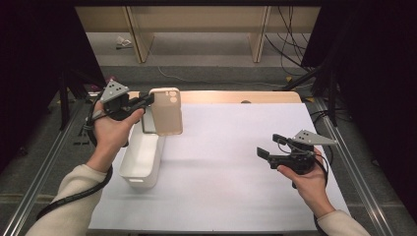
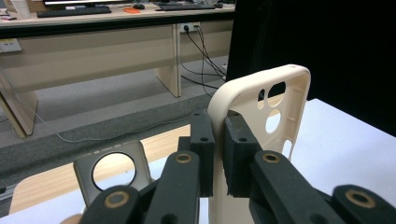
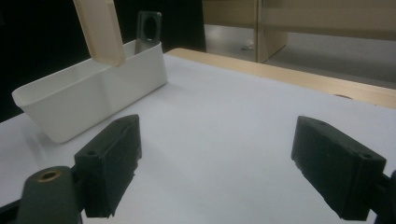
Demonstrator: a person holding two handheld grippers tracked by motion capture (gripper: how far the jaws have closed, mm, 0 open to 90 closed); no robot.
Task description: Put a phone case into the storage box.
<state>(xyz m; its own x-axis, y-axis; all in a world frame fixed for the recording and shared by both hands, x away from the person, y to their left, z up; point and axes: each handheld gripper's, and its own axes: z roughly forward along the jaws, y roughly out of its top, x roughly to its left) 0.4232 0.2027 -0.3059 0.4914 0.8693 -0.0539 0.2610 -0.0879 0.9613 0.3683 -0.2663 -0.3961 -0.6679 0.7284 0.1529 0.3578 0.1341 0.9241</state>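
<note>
One cream phone case (image 1: 166, 112) hangs upright in the upper left of the high view, held clear of the bench (image 1: 236, 162) and just above the far end of a white bin (image 1: 142, 157). It is a thin shell with rounded corners and a raised rim; its camera end points up, and the left gripper view shows round and oval cutouts there, with the floor and the white sheet visible through them. The case's inner side faces that camera. In the right gripper view its lower corner (image 3: 100, 30) comes in from the top left of the frame, over the bin's far end (image 3: 93, 91).

The left gripper (image 2: 218, 156) pinches one long edge of the case, the fingers (image 2: 203, 154) pressed flat on either side of the wall with the rim rising between them. In the high view this gripper (image 1: 145, 101) sits at the case's left edge.

The bin is long, narrow and open-topped, lying at the left edge of the white sheet. A grey case (image 3: 148, 29) with a large round hole leans upright at its far end; the left gripper view shows it (image 2: 114, 172) at lower left.

The right gripper (image 1: 265, 150) hovers at the right of the high view, well apart from the bin, its fingers (image 3: 109, 163) spread wide with bare sheet between them.
</note>
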